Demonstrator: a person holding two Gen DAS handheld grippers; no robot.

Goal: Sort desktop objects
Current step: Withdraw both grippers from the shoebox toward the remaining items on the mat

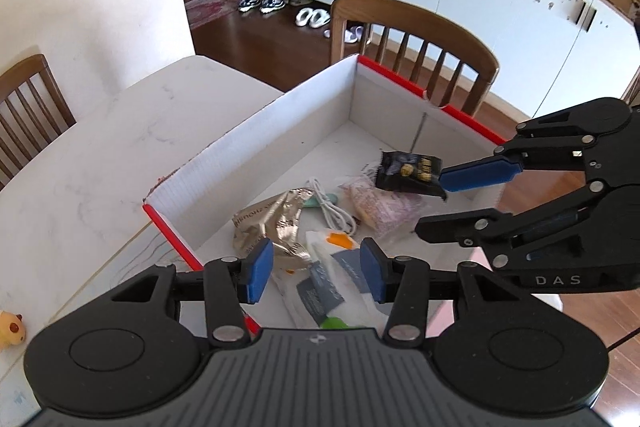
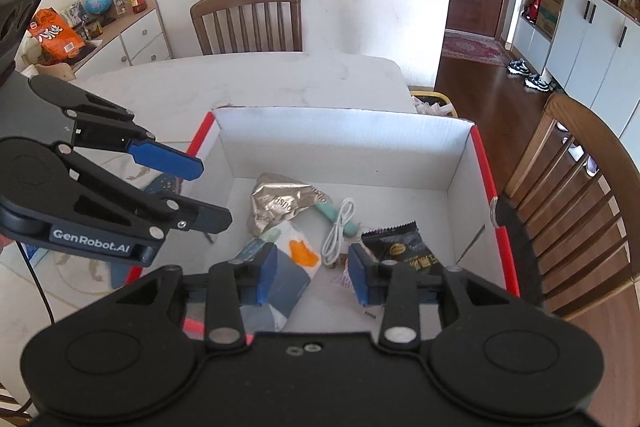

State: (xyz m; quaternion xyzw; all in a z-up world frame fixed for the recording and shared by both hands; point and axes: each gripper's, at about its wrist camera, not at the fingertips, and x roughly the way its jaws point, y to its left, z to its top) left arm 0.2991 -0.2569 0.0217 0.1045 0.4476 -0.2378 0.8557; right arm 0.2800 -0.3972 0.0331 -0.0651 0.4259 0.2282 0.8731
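Note:
A white cardboard box with a red rim [image 1: 400, 75] [image 2: 340, 147] stands on the marble table. Inside lie a crumpled foil wrapper [image 1: 272, 227] [image 2: 280, 203], a white cable [image 1: 332, 211] [image 2: 338, 231], a pink packet [image 1: 380, 207] and a white sachet with an orange mark [image 1: 340, 241] [image 2: 302, 251]. My left gripper [image 1: 316, 271] [image 2: 212, 193] hovers open over the box's near left corner, nothing between its pads. My right gripper [image 2: 314, 275] [image 1: 432, 205] is open above the box's right side. A black snack packet [image 1: 412, 173] [image 2: 404, 247] sits at the outer side of one right finger, not pinched.
Wooden chairs stand behind the box [image 1: 420, 39] and at the table's far side [image 2: 248, 19]. A yellow toy [image 1: 10, 327] lies on the table [image 1: 120, 147] left of the box. A sideboard with an orange snack bag [image 2: 56, 35] is at the far left.

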